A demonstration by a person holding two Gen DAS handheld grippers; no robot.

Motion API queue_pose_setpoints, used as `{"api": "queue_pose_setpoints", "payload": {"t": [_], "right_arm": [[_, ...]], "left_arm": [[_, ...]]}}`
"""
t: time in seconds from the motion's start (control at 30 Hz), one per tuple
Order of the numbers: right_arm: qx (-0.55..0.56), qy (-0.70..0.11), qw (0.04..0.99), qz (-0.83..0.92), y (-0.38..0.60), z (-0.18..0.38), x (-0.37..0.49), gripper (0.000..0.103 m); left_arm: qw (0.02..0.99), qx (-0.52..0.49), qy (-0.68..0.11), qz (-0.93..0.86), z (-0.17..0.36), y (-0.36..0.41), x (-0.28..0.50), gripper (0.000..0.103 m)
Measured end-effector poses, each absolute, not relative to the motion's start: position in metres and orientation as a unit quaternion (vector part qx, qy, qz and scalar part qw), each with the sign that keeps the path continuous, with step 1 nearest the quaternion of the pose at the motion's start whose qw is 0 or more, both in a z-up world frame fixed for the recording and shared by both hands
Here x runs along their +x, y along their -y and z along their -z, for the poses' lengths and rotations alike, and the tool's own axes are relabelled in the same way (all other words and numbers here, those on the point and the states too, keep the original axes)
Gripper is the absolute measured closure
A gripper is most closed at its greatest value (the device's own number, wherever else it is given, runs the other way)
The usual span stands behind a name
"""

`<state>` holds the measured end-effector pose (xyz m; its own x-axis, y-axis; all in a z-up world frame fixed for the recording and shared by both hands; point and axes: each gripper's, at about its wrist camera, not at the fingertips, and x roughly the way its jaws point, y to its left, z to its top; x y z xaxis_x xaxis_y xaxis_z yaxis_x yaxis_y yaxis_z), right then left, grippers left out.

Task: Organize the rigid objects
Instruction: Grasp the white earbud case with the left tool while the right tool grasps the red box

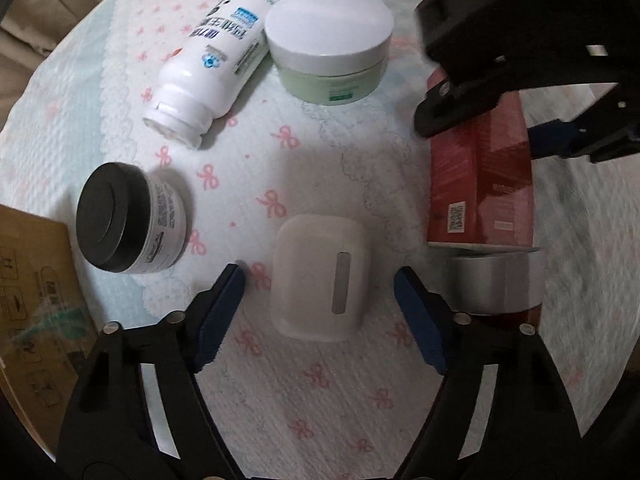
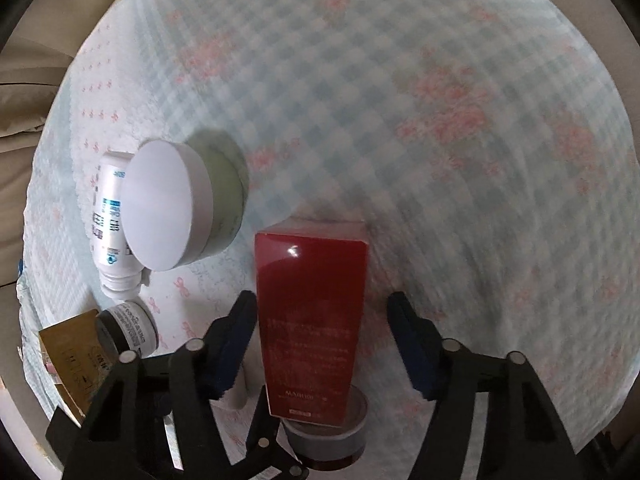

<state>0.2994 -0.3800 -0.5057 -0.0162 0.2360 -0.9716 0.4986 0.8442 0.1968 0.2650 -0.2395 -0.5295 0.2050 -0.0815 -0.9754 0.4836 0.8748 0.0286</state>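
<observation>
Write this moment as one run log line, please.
left tongs: open around white rounded plastic case | right tongs: open around red rectangular box

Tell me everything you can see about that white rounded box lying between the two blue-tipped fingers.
The white case looks like smooth matte plastic, a rounded rectangle with soft corners and a narrow grey slot or strip down the middle of its top face. It lies flat and closed on the bow-patterned cloth. The left gripper stands open around it, one blue pad on each side, neither touching. Nothing else touches it.
</observation>
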Motion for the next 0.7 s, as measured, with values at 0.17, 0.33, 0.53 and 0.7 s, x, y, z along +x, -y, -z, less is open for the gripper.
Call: {"api": "queue_pose_setpoints", "payload": {"t": [0.17, 0.33, 0.53, 0.7], "right_arm": [[0.253, -0.709, 0.650, 0.105, 0.382, 0.515, 0.296, 0.052], [0.252, -0.706, 0.654, 0.100, 0.383, 0.519, 0.296, 0.055], [0.250, -0.703, 0.658, 0.103, 0.378, 0.514, 0.300, 0.061], [0.251, -0.700, 0.661, 0.101, 0.376, 0.512, 0.300, 0.061]], "left_arm": [[0.757, 0.163, -0.605, 0.188, 0.532, 0.244, 0.266, 0.032], [0.758, 0.164, -0.602, 0.189, 0.533, 0.244, 0.267, 0.040], [0.756, 0.166, -0.602, 0.194, 0.528, 0.242, 0.266, 0.061], [0.757, 0.157, -0.605, 0.191, 0.524, 0.240, 0.266, 0.061]]}}
